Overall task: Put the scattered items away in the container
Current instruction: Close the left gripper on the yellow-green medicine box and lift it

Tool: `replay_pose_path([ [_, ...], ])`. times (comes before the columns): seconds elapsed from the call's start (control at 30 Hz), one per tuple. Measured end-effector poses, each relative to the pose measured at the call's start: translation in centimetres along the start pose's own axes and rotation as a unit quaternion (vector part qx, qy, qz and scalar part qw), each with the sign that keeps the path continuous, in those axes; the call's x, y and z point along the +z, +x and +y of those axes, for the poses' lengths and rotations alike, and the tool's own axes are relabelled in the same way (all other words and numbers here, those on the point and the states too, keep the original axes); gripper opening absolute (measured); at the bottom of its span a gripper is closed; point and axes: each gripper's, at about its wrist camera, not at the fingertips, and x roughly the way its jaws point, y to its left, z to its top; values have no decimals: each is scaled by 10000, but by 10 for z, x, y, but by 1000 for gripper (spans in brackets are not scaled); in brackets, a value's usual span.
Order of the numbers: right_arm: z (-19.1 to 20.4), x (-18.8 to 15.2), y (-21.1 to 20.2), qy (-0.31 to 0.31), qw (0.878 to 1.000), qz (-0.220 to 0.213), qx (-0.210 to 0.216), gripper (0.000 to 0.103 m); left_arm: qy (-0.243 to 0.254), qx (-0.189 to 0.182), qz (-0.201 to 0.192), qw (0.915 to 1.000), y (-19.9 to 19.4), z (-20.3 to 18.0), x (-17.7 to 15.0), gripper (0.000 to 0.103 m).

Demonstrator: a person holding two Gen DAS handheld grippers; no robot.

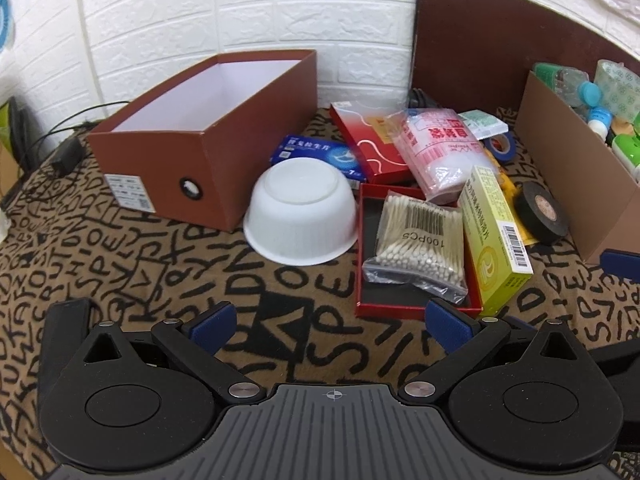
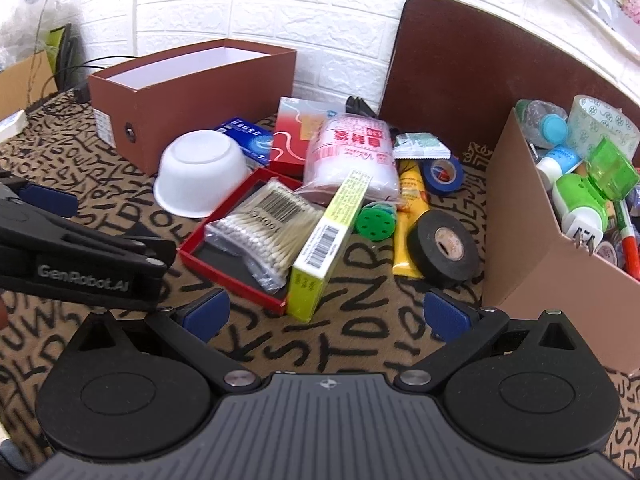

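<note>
An empty brown box (image 1: 208, 136) (image 2: 188, 96) with a white inside stands at the back left. Beside it lies an upturned white bowl (image 1: 300, 212) (image 2: 198, 172). A pile of items spreads to the right: a bag of cotton swabs (image 1: 420, 240) (image 2: 268, 228) on a red tray (image 1: 368, 304), a yellow-green carton (image 1: 494, 236) (image 2: 326, 244), a pink-printed bag (image 1: 440, 152) (image 2: 352, 156), black tape (image 1: 540, 212) (image 2: 444, 246), blue tape (image 2: 442, 174). My left gripper (image 1: 334, 324) and right gripper (image 2: 324, 314) both stand open above the cloth, holding nothing.
A cardboard box (image 2: 536, 216) (image 1: 568, 172) at the right is full of bottles and small items. A brown board (image 2: 480, 72) leans on the white brick wall. Cables and a charger (image 1: 66, 156) lie at the back left. The left gripper's body (image 2: 80, 256) shows in the right wrist view.
</note>
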Motion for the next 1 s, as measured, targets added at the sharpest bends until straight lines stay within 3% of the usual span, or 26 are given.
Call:
replay_pose_path([
  [0.27,-4,3,24,83,9999,-43,117,90,157,-371,9,9992,17,-7,16,103],
  [0.43,-8,5,33,242,9995,-104,156,62,150,-847,88,9963,28,-11,27,92],
  [0.57,-11,6,40,340,9989,-83,317,51,156,-1397,145,9900,34,-20,36,85],
  [0.63,-10,6,43,329,9983,-73,469,35,155,-1535,223,9878,38,-26,40,82],
  [0.83,0,5,45,-18,9989,-143,455,35,8,-2015,429,9786,50,-35,46,61],
  [1.0,5,3,48,-101,9992,-136,374,35,67,-2118,502,9760,53,-47,57,54],
])
